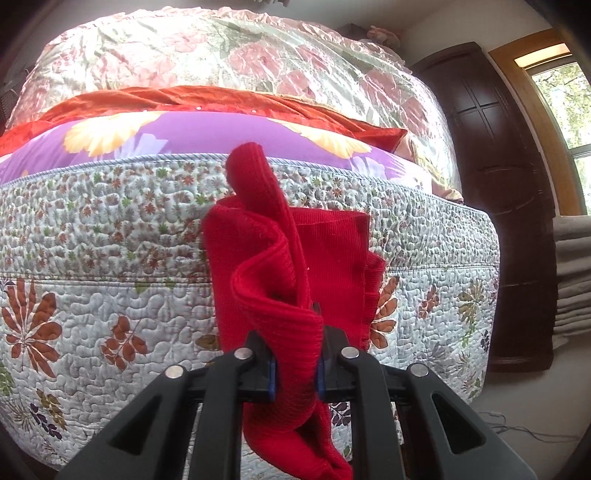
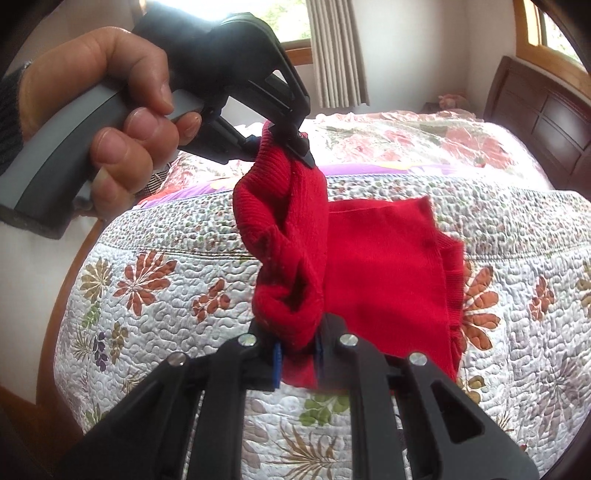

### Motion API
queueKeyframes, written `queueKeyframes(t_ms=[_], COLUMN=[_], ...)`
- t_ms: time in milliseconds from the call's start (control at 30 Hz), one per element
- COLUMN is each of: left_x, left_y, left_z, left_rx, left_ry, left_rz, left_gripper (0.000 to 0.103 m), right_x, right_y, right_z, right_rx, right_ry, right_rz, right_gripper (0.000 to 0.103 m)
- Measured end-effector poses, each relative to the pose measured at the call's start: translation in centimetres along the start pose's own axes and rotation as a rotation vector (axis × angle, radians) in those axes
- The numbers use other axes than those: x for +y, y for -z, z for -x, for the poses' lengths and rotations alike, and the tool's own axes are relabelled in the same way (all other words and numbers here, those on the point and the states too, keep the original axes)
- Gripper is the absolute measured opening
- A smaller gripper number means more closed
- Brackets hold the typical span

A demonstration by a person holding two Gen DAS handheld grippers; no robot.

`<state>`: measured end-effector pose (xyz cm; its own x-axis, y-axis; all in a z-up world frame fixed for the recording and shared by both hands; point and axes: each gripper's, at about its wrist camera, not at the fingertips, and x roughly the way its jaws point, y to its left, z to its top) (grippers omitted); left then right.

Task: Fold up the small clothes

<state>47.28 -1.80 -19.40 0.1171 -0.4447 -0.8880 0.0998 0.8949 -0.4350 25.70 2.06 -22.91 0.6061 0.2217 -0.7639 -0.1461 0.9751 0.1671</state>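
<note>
Ahead of the tool a bed under a leaf-print quilt (image 1: 110, 258), pink floral cover (image 1: 229, 48) farther back, dark wooden headboard (image 2: 546, 110) beyond to the right, bright window (image 2: 288, 18) with pale curtain (image 2: 336, 48), white wall (image 2: 424, 48)

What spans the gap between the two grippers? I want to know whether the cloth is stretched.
In the right wrist view, only the red knit garment runs from the left gripper down to the right gripper, bunched and slack, not taut.

Bright window (image 1: 569, 110) daylight, glare, perhaps overexposed, fisheye-warped edges
</note>
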Motion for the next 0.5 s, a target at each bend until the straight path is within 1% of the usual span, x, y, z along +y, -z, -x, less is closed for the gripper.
queueKeyframes(t_ms=[333,500], left_x=[-4.4,-5.4], left_y=[-0.2,-0.3], left_z=[-4.2,-6.7], left_rx=[0.040,0.058], left_ry=[-0.062,-0.102], left_rz=[-0.054,-0.055], left_gripper=[0.014,0.014], right_x=[-4.8,-6.8], right_y=[1.6,2.4], right_z=[-0.5,-1.3], right_rx=[0.033,0.058], right_ry=[0.007,0.001], right_rz=[-0.100,-0.151], right_gripper=[0.011,0.011])
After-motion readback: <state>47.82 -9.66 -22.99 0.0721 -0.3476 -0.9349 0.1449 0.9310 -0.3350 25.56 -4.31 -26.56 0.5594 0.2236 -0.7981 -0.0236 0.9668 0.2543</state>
